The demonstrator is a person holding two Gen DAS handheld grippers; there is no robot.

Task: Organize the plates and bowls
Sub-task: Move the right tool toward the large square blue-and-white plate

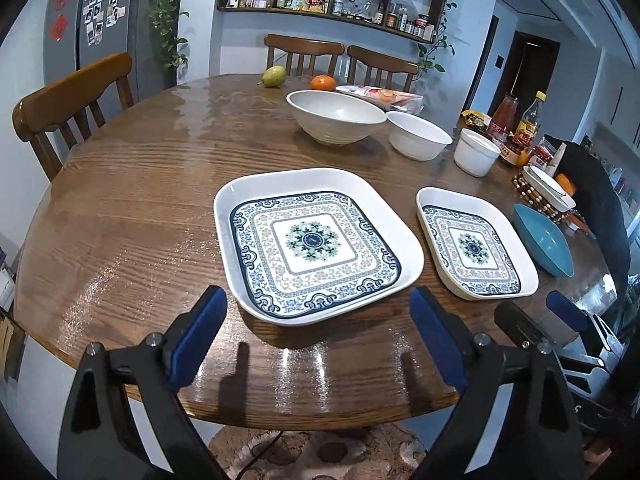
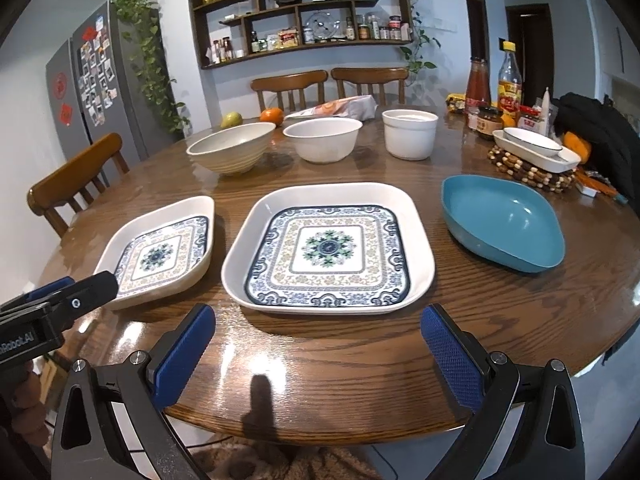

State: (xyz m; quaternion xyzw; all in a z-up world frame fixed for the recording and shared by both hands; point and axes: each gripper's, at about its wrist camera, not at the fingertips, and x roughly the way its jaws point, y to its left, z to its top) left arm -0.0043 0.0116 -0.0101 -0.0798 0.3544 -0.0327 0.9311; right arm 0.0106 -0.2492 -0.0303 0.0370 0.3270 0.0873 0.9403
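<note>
Two white square plates with blue patterns lie side by side on the round wooden table (image 1: pixel 120 216). The left plate (image 1: pixel 316 240) (image 2: pixel 160 252) sits just ahead of my left gripper (image 1: pixel 318 294), which is open; its blue pads do not touch the plate. The middle plate (image 2: pixel 328 248) (image 1: pixel 476 244) lies in front of my right gripper (image 2: pixel 318 312), also open and holding nothing. A blue dish (image 2: pixel 504 224) rests to the right. Behind stand a ribbed beige bowl (image 2: pixel 232 152), a white bowl (image 2: pixel 322 138) and a white cup-shaped bowl (image 2: pixel 410 134).
At the table's right edge are a white dish on a beaded trivet (image 2: pixel 536 152), sauce bottles (image 2: pixel 510 84), jars and a black bag (image 2: pixel 592 128). A pear (image 1: pixel 274 76), an orange (image 1: pixel 323 82) and a packet lie at the back. Wooden chairs (image 1: pixel 68 108) surround the table.
</note>
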